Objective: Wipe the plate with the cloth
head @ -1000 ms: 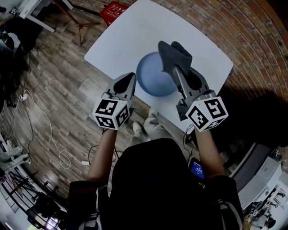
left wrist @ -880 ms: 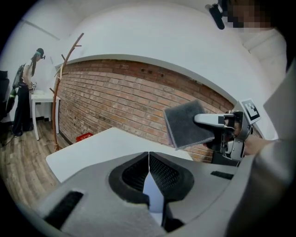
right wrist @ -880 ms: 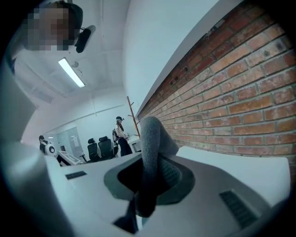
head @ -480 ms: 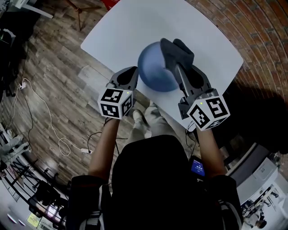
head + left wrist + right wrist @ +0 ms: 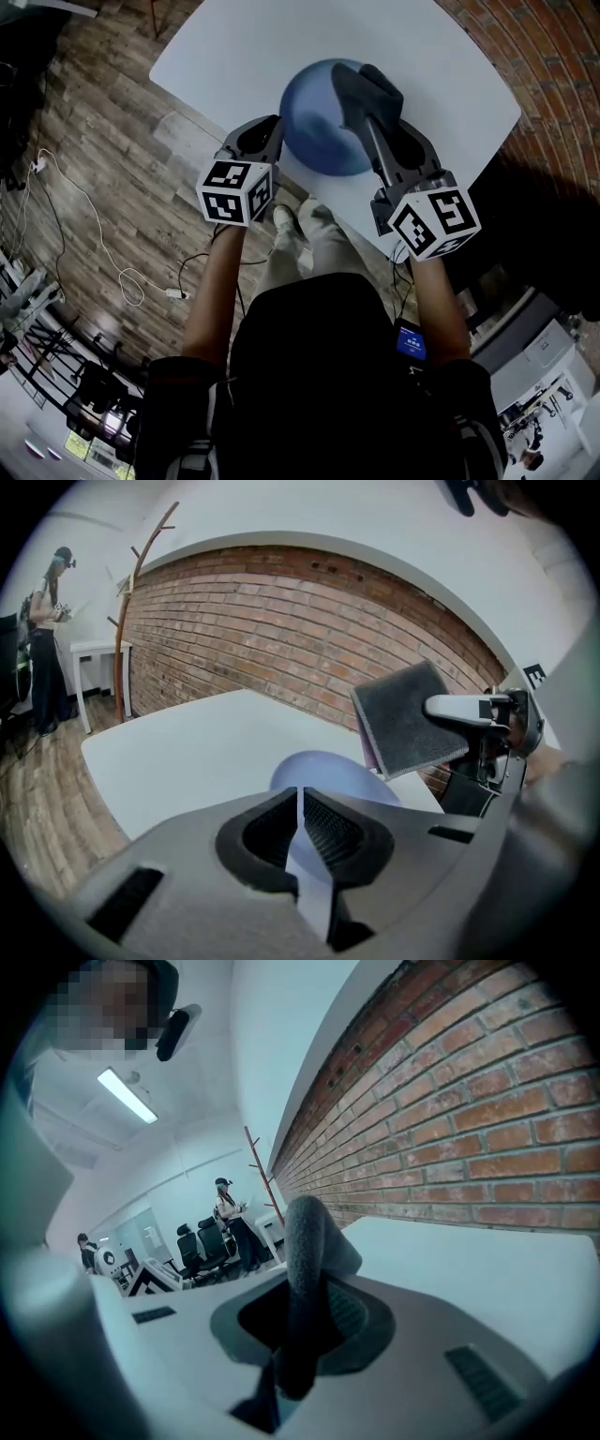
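White worktop (image 5: 234, 56) beside a brick wall. My left claw (image 5: 269, 129) is pinched shut on the plate (image 5: 314, 122) at its left rim. Over the plate's right side hangs the cloth (image 5: 367, 86), clamped in my right claw (image 5: 367, 122). I judge no wiping has begun; every stroke remains. Both grips look as they did a second ago, cloth over plate as before.
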A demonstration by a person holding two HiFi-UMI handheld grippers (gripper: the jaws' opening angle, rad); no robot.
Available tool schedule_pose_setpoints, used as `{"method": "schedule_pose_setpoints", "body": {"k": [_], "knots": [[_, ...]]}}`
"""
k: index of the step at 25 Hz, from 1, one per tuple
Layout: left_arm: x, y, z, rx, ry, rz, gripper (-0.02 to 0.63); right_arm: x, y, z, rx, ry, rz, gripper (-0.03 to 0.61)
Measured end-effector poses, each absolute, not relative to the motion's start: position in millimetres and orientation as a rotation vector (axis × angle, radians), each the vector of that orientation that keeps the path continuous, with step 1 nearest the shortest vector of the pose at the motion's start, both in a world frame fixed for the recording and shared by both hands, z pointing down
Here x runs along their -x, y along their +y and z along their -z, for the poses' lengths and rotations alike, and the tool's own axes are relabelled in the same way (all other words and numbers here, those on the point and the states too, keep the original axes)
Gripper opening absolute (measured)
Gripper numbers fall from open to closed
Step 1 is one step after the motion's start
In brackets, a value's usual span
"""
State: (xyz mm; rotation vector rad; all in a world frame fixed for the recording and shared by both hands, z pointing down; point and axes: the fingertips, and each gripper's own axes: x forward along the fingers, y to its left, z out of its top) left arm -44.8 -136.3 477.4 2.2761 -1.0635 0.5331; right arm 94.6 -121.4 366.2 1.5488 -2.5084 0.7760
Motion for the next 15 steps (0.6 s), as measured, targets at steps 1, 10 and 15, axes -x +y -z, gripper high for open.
{"method": "schedule_pose_setpoints", "body": {"k": [1, 10, 15], "knots": [[46, -138, -480, -2.273, -1.064, -0.539, 0.020, -95, -122, -369, -1.544, -2.505, -0.779, 0.054], [48, -148, -512, -2.224, -1.073, -0.581, 0.026, -93, -122, -386, -1.518, -2.483, -0.816, 0.054], [49, -152, -525, -2.185, -1.059, -0.568, 0.118, -94, -121, -393, -1.512, -2.471, -0.831, 0.054]]}}
